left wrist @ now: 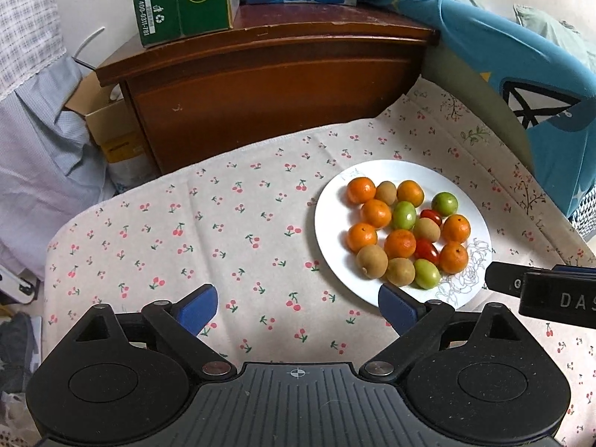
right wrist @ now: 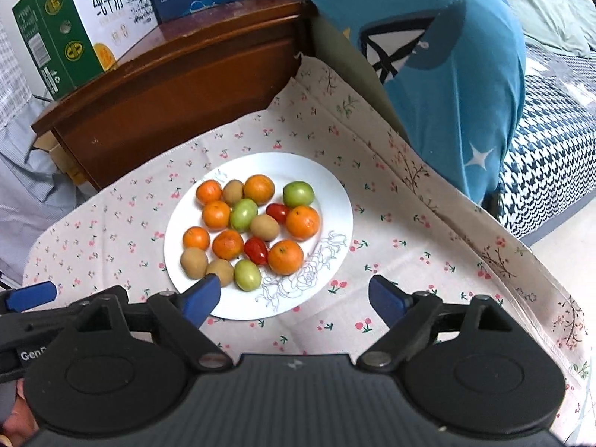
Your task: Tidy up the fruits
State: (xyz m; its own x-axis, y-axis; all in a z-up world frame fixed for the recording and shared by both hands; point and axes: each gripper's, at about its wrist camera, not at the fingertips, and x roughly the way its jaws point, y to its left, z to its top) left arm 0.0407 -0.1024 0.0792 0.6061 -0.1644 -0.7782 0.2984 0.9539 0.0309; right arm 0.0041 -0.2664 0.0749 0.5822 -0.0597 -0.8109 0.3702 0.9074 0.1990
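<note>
A cherry-print cloth covers the table in front of me, with a dark wooden cabinet behind it carrying milk cartons, and a blue cushion and bedding off to the right. All the fruit sits on one white plate: oranges, brown kiwis, green fruits and two red tomatoes, mixed rather than grouped by kind. I judge that heaping them on the plate keeps round things from rolling off the cloth. Gathered yet unsorted, this fits either a finished collecting job or a sorting job with work left. My left gripper hangs spread and empty over bare cloth beside the plate; my right gripper is also spread and empty, low over the plate's near rim.
</note>
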